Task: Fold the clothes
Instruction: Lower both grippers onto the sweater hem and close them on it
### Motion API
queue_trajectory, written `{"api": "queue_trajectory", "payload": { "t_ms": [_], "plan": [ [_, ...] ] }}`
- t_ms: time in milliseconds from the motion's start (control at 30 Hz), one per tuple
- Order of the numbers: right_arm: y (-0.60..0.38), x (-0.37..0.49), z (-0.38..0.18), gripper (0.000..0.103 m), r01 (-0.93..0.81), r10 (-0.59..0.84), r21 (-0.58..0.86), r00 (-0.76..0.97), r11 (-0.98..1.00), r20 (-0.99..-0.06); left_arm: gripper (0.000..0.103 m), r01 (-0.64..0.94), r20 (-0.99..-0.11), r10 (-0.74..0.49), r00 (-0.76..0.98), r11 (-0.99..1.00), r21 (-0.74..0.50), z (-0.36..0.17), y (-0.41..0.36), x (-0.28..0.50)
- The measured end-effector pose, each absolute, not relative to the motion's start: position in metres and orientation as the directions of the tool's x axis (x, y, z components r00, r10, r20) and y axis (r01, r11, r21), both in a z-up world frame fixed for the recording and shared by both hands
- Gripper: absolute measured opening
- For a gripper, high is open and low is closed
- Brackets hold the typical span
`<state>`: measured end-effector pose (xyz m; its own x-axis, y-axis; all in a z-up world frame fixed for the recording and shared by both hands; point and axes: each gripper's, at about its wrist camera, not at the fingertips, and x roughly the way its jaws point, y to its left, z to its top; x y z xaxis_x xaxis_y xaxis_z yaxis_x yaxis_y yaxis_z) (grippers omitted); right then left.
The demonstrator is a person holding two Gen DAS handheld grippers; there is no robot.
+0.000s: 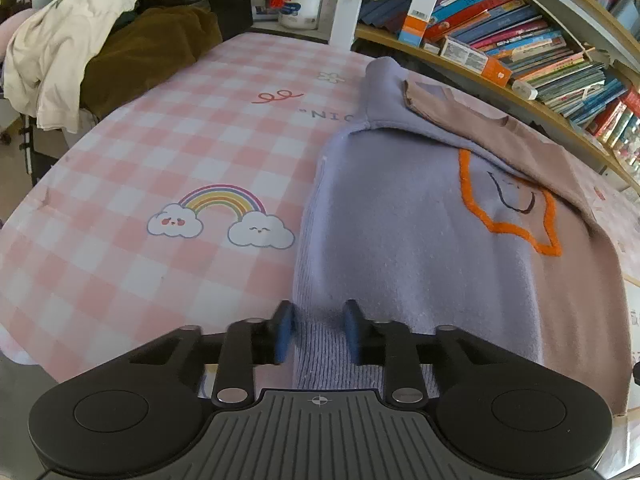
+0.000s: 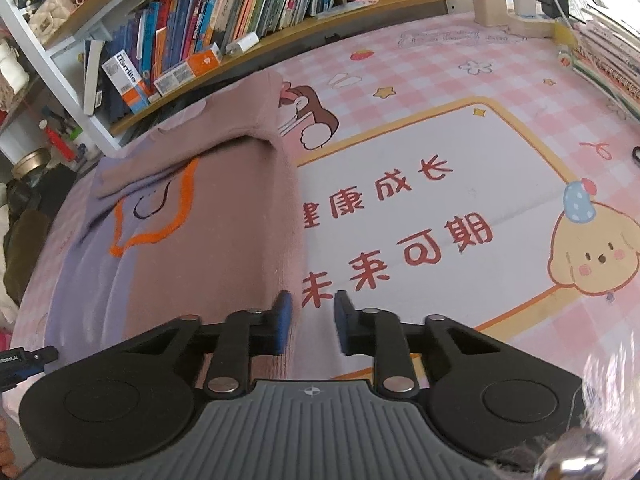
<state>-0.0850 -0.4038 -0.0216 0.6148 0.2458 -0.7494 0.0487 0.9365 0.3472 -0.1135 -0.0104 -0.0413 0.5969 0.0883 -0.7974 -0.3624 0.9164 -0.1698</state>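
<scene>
A lilac and dusty-pink sweater [image 1: 400, 216] with an orange star outline lies flat on the pink checked table mat [image 1: 160, 152], its sleeves folded in over the body. My left gripper [image 1: 318, 330] is open, its blue pads either side of the ribbed hem at the sweater's near left corner. The same sweater shows in the right wrist view [image 2: 208, 224]. My right gripper [image 2: 312, 320] is open at the sweater's near right edge, left pad over the pink cloth, right pad over the mat [image 2: 440, 200].
A heap of cream and brown clothes [image 1: 92, 44] sits at the mat's far left. A shelf of books [image 1: 520, 48] runs along the back edge, also seen in the right wrist view [image 2: 224, 16]. Stacked notebooks [image 2: 604, 60] and a charger lie at the far right.
</scene>
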Motion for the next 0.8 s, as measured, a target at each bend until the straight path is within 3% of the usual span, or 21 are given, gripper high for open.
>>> {"api": "queue_trajectory", "payload": {
  "t_ms": [33,100,233,433,500,567,667,800],
  "plan": [
    [-0.402,-0.084,-0.022,0.008,0.04,0.255,0.351,0.611,0.936,-0.75,0.01,-0.363,-0.796,0.082,0.6,0.914,-0.179,-0.041,-0.01,-0.113],
    [-0.399,-0.083,-0.021,0.003,0.015,0.286,0.37,0.606,0.929,-0.742,0.006,-0.363,-0.791,0.07,0.608,0.91,-0.199,-0.039,-0.01,-0.114],
    [-0.396,-0.088,-0.007,0.003,-0.035,0.334,0.41,0.644,0.911,-0.688,0.007,-0.334,-0.761,0.066,0.646,0.92,-0.204,-0.027,-0.015,-0.118],
    [-0.399,-0.087,-0.008,0.005,-0.002,0.326,0.42,0.635,0.907,-0.7,0.01,-0.325,-0.749,0.088,0.657,0.929,-0.175,-0.026,-0.015,-0.122],
    [-0.4,-0.086,-0.011,0.02,0.011,0.326,0.428,0.629,0.904,-0.706,0.015,-0.323,-0.747,0.096,0.658,0.932,-0.165,-0.026,-0.015,-0.123],
    [-0.398,-0.085,-0.013,0.04,0.015,0.325,0.428,0.626,0.904,-0.709,0.031,-0.329,-0.754,0.096,0.65,0.93,-0.165,-0.028,-0.013,-0.122],
    [-0.393,-0.083,-0.016,0.041,0.01,0.321,0.415,0.617,0.91,-0.719,0.051,-0.337,-0.761,0.096,0.641,0.927,-0.167,-0.031,-0.01,-0.122],
    [-0.389,-0.081,-0.025,0.038,0.026,0.316,0.408,0.588,0.913,-0.744,0.052,-0.344,-0.777,0.091,0.623,0.924,-0.168,-0.035,-0.007,-0.12]
  ]
}}
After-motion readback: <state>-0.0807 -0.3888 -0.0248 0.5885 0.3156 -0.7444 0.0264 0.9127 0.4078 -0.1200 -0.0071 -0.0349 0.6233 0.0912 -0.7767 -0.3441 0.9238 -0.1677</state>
